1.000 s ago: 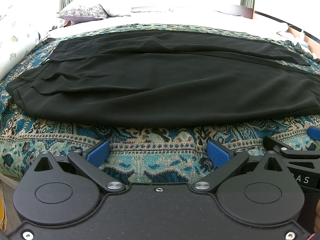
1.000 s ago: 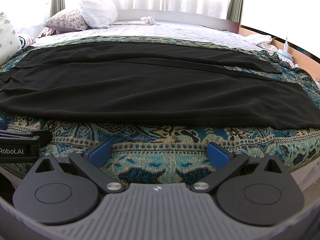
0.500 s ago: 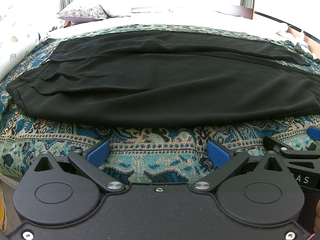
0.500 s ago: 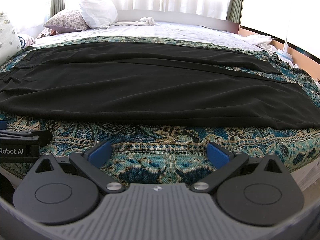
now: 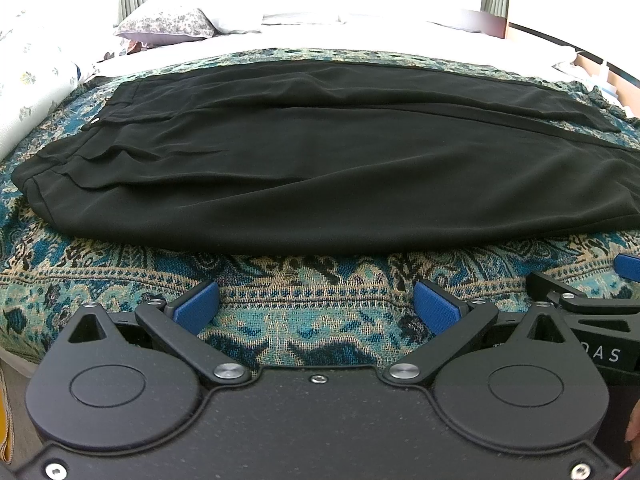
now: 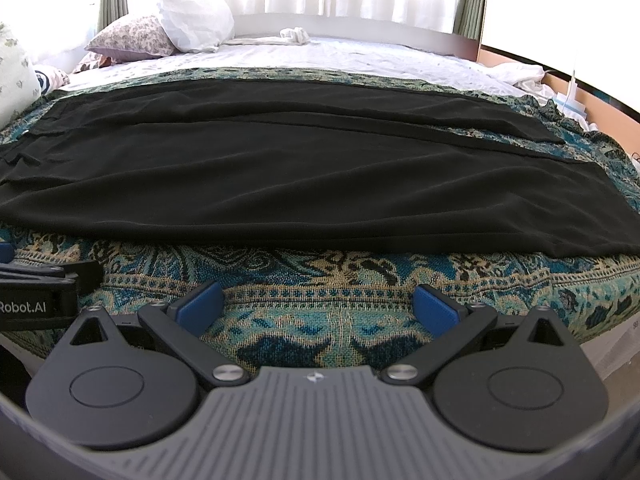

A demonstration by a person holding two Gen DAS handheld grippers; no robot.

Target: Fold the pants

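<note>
Black pants point(image 5: 320, 172) lie flat across a teal patterned bedspread point(image 5: 304, 280), waistband at the left, legs running to the right. They also fill the right wrist view point(image 6: 304, 176), with the leg hems at the right. My left gripper point(image 5: 316, 308) is open and empty, just short of the near edge of the pants. My right gripper point(image 6: 318, 306) is open and empty, also in front of the near edge. Each gripper shows at the edge of the other's view.
A white sheet point(image 6: 340, 54) covers the far half of the bed. Floral and white pillows point(image 6: 160, 32) lie at the back left. A wooden bed frame point(image 6: 592, 92) and crumpled white cloth are at the right. Bright curtained windows are behind.
</note>
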